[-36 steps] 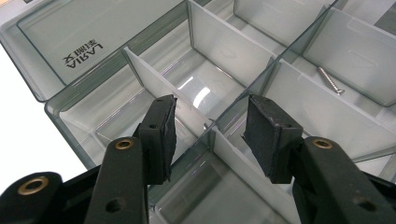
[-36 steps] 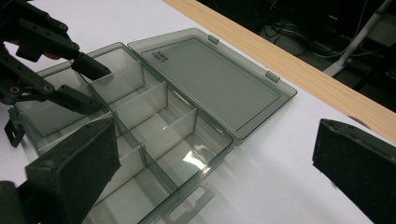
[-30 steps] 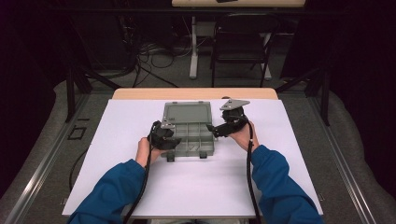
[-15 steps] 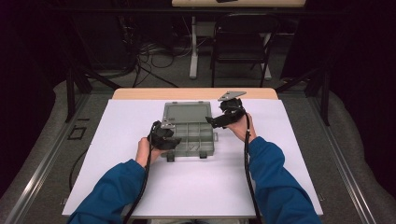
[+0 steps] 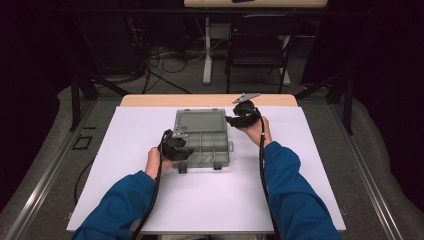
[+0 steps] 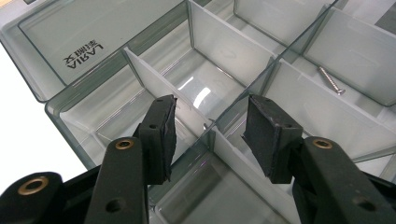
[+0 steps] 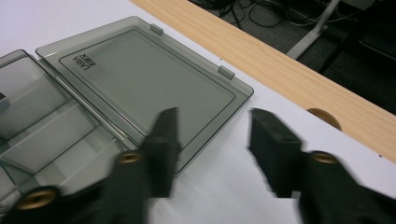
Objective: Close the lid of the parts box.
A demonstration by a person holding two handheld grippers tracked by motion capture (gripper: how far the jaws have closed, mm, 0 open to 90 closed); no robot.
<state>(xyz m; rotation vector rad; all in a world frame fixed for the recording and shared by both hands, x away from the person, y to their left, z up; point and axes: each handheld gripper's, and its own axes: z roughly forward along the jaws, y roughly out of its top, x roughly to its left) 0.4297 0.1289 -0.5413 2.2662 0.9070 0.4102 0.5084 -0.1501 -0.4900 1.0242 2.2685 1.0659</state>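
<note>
A white sheet (image 5: 210,200) is covering the light wooden counter (image 5: 150,100); a black metal chair (image 5: 257,47) is standing beyond it.

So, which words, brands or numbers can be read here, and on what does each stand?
"LAIRA", seen upside down, printed on the open lid of the clear compartment box.
Small characters beside it: too small to read.
The same print on the lid in the right gripper view: too blurred to read.

Blue sleeves (image 5: 295,200), black cabled grippers (image 5: 242,116)
</note>
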